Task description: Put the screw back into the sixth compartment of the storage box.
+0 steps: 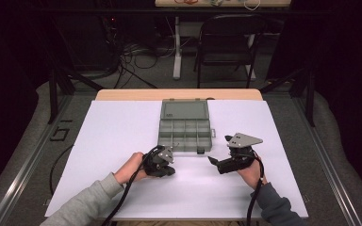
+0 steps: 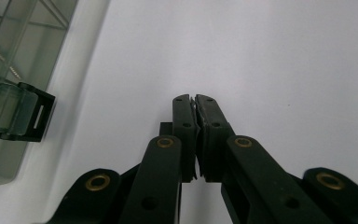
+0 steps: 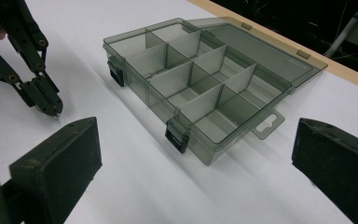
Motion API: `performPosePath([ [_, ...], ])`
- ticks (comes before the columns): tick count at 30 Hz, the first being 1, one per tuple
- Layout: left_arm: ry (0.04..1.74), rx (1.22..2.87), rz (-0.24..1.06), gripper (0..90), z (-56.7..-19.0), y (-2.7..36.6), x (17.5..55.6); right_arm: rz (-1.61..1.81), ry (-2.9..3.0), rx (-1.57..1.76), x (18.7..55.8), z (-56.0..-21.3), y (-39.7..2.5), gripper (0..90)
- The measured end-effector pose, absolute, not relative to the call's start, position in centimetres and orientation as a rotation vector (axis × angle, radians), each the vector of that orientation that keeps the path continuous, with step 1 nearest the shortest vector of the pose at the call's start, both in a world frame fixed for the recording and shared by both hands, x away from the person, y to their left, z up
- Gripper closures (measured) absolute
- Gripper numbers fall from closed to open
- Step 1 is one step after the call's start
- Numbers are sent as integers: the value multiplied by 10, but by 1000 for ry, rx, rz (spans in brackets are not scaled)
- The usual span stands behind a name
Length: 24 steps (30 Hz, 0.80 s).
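The organiser box (image 3: 200, 88) is smoky, translucent, glossy plastic with black plastic latches (image 3: 177, 134). The surface (image 1: 113, 136) wears matt white sheeting over a pale wood edge (image 1: 179, 94). Gripper jaws look matt black.

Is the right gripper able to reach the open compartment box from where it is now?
Probably yes. The right gripper has its jaws wide apart and faces the compartment box, whose lid lies open, with bare white table cover between them. The left gripper stays off to the side.
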<state>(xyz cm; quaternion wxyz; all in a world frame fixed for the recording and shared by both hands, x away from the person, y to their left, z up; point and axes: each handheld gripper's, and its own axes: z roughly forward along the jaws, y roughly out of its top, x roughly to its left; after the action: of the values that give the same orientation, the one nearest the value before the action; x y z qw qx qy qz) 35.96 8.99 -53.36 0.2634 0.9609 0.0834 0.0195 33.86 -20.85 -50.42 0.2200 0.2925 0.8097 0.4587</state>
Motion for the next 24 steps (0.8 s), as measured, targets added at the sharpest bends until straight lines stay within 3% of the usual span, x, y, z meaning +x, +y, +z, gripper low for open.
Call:
performPosePath([
  [24, 294, 2493, 107, 874, -509, 104, 376, 1266, 2236, 814, 340, -504, -210, 5],
])
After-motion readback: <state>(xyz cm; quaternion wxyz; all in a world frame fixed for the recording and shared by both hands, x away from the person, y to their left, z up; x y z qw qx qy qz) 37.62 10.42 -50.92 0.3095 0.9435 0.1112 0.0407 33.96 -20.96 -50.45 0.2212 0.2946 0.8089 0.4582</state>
